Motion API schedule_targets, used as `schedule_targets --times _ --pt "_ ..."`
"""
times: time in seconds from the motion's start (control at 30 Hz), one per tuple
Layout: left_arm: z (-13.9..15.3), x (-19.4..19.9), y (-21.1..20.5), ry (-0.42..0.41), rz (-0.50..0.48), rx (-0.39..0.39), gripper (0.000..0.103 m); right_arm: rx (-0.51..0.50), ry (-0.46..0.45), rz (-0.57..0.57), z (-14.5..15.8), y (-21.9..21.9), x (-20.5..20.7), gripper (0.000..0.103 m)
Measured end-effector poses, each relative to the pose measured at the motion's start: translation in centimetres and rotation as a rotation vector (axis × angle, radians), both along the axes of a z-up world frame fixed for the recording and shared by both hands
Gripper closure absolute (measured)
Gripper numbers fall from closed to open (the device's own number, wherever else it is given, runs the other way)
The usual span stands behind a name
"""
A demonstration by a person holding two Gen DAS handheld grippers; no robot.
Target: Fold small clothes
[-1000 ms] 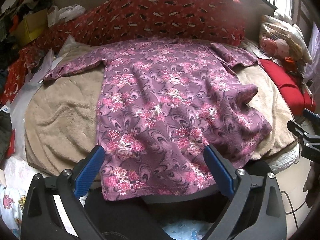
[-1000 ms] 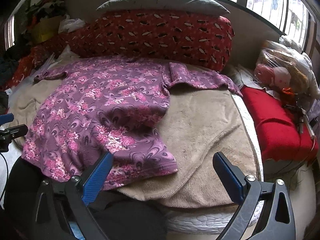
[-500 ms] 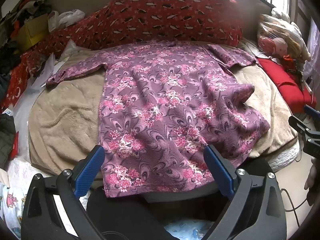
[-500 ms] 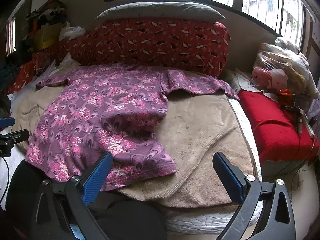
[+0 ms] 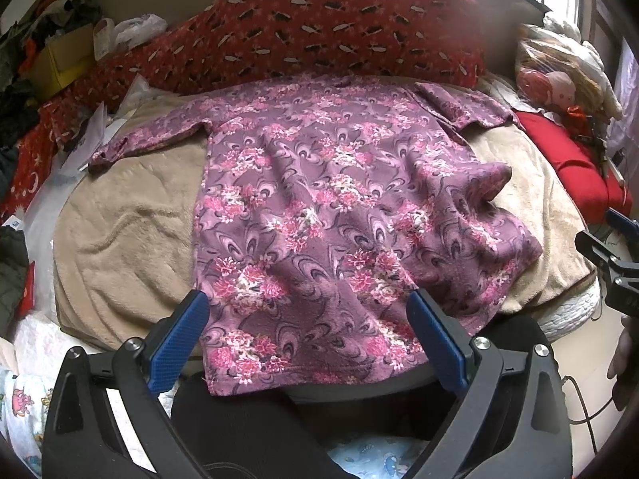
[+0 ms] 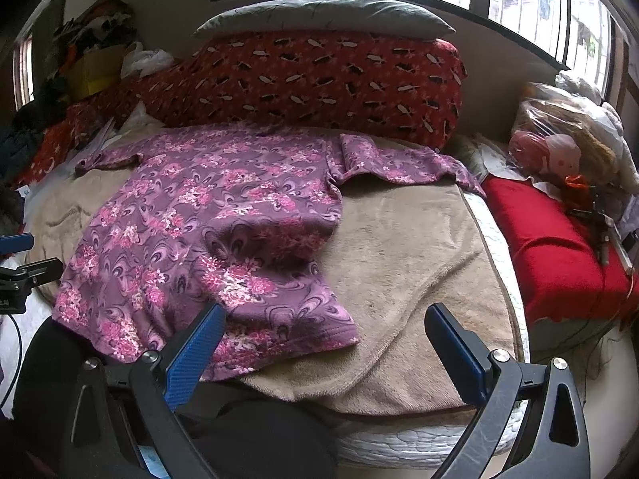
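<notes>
A purple floral long-sleeved garment lies spread face up on a beige fleece blanket, sleeves out to both sides, hem toward me. It also shows in the right wrist view, with a raised fold near its right side. My left gripper is open and empty, hovering over the hem. My right gripper is open and empty, above the garment's lower right corner and the blanket. Each gripper shows at the edge of the other's view.
A long red patterned bolster with a grey pillow on it lines the back. A red cushion and bagged toys sit at the right. Papers and clutter lie left. A dark item lies below the hem.
Both grippers have drawn back and risen slightly, so the garment sits a little lower and farther in view. The garment has not moved. Both stay open.
</notes>
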State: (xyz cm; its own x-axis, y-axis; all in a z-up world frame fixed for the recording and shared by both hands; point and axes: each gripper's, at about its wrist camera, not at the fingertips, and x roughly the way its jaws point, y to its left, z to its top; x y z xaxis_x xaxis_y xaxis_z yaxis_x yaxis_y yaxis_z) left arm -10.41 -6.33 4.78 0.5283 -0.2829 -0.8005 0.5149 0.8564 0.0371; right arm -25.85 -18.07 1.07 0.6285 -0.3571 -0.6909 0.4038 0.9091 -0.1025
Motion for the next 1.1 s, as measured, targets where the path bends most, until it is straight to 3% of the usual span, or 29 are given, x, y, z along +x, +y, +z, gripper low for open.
schedule_targets --times 0.4,0.53,0.73,0.9,0.93,0.97,1.0,1.03,1.07,1.1 --pt "-1.1 1.5 -0.4 0.040 0.007 0.014 0.003 0.043 0.029 0.006 -1.1 -0.7 1.3 0.003" --pt "-2.1 3.2 0.5 0.089 0.035 0.025 0.003 0.060 0.069 -0.005 -2.4 -2.0 2.0 0.003" --pt "-5.5 7.8 5.7 0.262 0.175 0.034 0.003 0.191 0.170 -0.060 -5.9 -6.1 3.4 0.003" --pt "-8.9 8.5 7.1 0.394 0.194 0.038 0.003 0.295 0.226 -0.019 -8.5 -7.0 5.1 0.007" --pt "-9.4 8.3 7.0 0.404 0.190 0.040 0.004 0.313 0.234 -0.008 -9.0 -6.9 5.4 0.013" --pt "-9.7 8.2 6.8 0.411 0.185 0.038 0.018 0.341 0.241 0.012 -9.5 -6.8 5.8 0.020" --pt "-10.0 8.0 6.5 0.422 0.170 0.027 0.033 0.355 0.244 0.032 -9.6 -6.6 6.0 0.038" --pt "-10.3 7.9 6.3 0.438 0.153 0.025 0.076 0.340 0.238 0.046 -9.4 -6.2 6.0 0.050" --pt "-10.6 7.9 5.9 0.457 0.139 0.035 0.100 0.328 0.219 0.077 -8.8 -5.8 5.8 0.061" --pt "-10.8 8.0 5.7 0.461 0.137 0.044 0.100 0.356 0.203 0.121 -8.3 -5.6 5.5 0.095"
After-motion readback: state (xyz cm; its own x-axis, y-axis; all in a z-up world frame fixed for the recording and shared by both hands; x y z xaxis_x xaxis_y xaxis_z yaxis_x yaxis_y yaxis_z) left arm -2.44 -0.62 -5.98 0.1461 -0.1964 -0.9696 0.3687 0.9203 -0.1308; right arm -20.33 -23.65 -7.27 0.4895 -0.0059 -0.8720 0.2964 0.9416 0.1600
